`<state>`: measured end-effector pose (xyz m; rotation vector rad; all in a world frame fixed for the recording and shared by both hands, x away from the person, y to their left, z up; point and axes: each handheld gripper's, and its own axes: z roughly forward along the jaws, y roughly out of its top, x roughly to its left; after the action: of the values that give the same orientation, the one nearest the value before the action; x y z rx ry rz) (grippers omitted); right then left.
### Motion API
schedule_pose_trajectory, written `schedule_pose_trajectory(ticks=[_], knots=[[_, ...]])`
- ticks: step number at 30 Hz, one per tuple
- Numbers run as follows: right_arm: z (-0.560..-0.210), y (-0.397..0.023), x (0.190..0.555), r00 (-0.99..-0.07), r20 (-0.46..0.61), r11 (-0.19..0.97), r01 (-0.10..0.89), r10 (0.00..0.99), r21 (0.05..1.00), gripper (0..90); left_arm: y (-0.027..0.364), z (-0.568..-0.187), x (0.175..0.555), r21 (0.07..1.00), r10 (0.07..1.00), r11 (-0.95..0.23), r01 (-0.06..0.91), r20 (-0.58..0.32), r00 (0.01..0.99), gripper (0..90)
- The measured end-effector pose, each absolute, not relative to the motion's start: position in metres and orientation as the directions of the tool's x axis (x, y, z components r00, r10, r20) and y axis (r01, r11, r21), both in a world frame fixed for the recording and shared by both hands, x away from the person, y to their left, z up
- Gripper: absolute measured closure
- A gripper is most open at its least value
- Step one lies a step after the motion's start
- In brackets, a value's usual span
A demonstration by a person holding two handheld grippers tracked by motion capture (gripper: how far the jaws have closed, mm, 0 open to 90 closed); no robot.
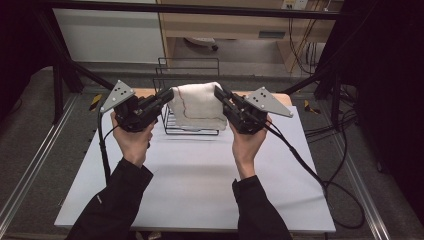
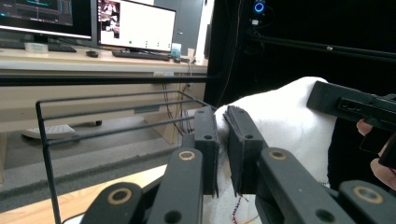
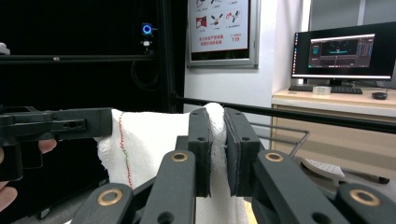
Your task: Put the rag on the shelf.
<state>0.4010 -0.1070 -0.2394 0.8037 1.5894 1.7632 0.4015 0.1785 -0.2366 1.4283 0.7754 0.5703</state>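
- The white cloth [image 1: 198, 106] hangs stretched between the two grippers, above the front edge of the black wire rack [image 1: 189, 75] at the far side of the desk [image 1: 200, 170].
- Its long top edge runs side to side, parallel to the rack's front rail; to my eye the coming move turns on keeping that edge level over the rack.
- The left gripper [image 1: 167, 95] is clenched on the cloth's left corner, the right gripper [image 1: 219, 93] on its right corner; both sit equally near the rack.
- The right gripper view shows a red stitched line [image 3: 123, 144] down the cloth; the high view shows the rack's base under it.
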Motion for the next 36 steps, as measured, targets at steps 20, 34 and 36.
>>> schedule_pose_trajectory(ticks=[20, 34, 36], knots=[[-0.2, -0.094, 0.422, -0.627, 0.015, -0.088, -0.085, 0.779, 0.993, 81.9, 0.189, -0.194, 0.417, 0.993, 0.776, 0.105, 0.046, -0.111, 0.62, 82.7], [-0.176, -0.081, 0.44, -0.631, 0.005, -0.087, -0.1, 0.775, 0.991, 81.9, 0.2, -0.17, 0.433, 0.992, 0.791, 0.123, 0.023, -0.112, 0.602, 82.7], [-0.175, -0.08, 0.443, -0.632, 0.009, -0.09, -0.097, 0.775, 0.991, 81.9, 0.2, -0.168, 0.436, 0.993, 0.795, 0.118, 0.018, -0.105, 0.598, 82.7]])
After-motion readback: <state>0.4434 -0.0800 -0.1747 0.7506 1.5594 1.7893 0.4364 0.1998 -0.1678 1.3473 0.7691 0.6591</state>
